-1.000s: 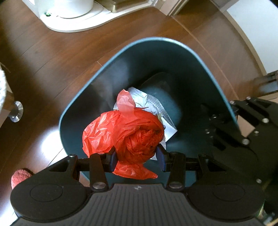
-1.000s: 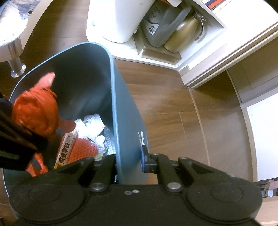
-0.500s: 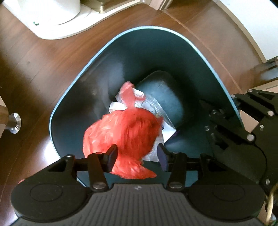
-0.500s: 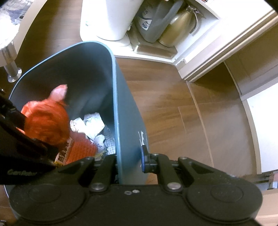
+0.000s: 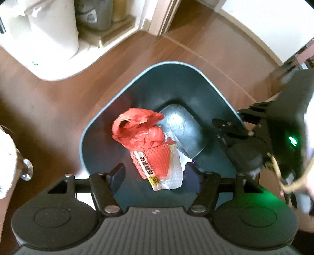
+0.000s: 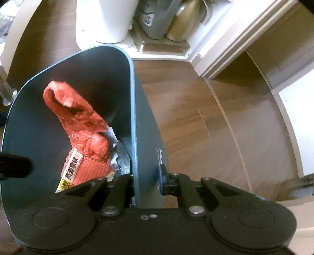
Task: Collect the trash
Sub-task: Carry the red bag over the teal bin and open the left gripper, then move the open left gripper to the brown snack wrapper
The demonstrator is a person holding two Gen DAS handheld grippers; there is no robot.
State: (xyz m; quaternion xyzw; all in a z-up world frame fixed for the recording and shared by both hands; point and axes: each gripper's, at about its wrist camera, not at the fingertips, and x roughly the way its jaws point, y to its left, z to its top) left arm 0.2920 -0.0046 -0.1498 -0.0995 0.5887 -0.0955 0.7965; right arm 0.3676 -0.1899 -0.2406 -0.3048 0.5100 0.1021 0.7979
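A dark teal trash bin stands on the wood floor. Inside it lies a crumpled red plastic bag on top of an orange foam net with a labelled strip and clear wrapping. My left gripper hangs above the bin's near side, its jaws opening wide with nothing between the pads. My right gripper is shut on the bin's right wall, one finger inside and one outside. The red bag leans against the inner wall in the right wrist view.
A white cylindrical appliance on a white base stands beyond the bin, beside a grey jug and a metal kettle in a low cabinet. A metal table foot is on the left. White door trim runs at right.
My left gripper opened and let go of the red bag, which dropped into the bin onto the other trash. The left gripper then rose. The right gripper kept its hold on the bin wall.
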